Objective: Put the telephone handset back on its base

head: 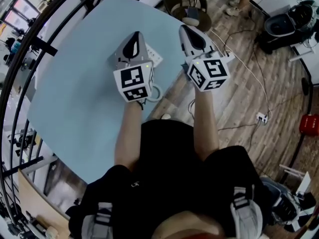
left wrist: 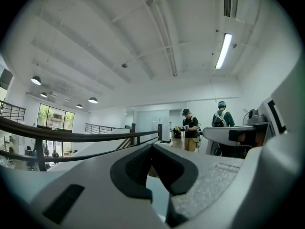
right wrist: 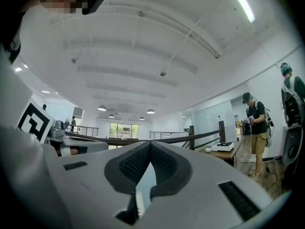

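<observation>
The left tool (head: 133,44) and the right tool (head: 192,38) are side by side in the upper middle of the head view. Each has its jaws closed together with nothing between them; the left gripper view (left wrist: 153,149) and the right gripper view (right wrist: 150,147) both show this.

Of the telephone (head: 155,59) only a small white piece shows, just right of the left tool, and below it a pale loop that I take for the cord (head: 155,93). Both lie on the light blue desk (head: 75,83), close to its right edge, where the wooden floor (head: 239,93) begins.

**What could go wrong**
- The closed jaws cannot take the handset. If a tool comes down like this, it probably pushes the telephone instead of gripping it.
- Because the telephone is so near the edge, a push toward the right of the frame may send it down to the floor.
- The cord may catch on a tool and pull the base when the handset is lifted.

**What is hard to see**
- The left tool covers nearly all of the telephone, so I cannot tell which part is the handset and which is the base, or whether they are apart.
- Both gripper views look up at the ceiling (left wrist: 143,42) and at distant people (right wrist: 257,128), so they show only a thin strip of desk between the jaws and no telephone.
</observation>
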Motion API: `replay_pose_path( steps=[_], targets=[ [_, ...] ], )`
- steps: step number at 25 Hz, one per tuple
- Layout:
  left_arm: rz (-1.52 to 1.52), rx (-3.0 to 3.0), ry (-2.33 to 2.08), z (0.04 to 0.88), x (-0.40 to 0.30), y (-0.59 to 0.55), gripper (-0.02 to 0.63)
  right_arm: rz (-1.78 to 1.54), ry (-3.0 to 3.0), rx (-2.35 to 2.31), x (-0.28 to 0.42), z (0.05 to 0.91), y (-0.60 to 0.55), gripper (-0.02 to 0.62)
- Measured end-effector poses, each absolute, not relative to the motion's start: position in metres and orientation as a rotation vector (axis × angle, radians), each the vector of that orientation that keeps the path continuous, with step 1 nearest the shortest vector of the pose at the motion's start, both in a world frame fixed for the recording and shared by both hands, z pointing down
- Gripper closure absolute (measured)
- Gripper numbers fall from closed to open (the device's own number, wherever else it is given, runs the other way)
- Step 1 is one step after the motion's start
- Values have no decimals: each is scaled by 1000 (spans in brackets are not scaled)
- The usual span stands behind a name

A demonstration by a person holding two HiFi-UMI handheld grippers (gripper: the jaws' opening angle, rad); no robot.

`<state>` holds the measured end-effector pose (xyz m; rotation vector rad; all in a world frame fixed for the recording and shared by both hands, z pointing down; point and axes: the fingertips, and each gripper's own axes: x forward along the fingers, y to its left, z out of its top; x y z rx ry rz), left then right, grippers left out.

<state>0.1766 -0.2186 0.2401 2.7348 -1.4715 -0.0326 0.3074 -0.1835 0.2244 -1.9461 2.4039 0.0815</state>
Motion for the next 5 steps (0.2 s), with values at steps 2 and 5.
replay_pose_path(
  steps=[2, 5],
  targets=[
    [-23, 2725, -1478, 246, 174, -225, 607, 92, 2420, -1933, 304, 226, -190, 598],
    [-19, 2720, -1486, 252, 172, -236, 607, 108, 2439, -1910, 301, 228, -199, 598]
  ],
)
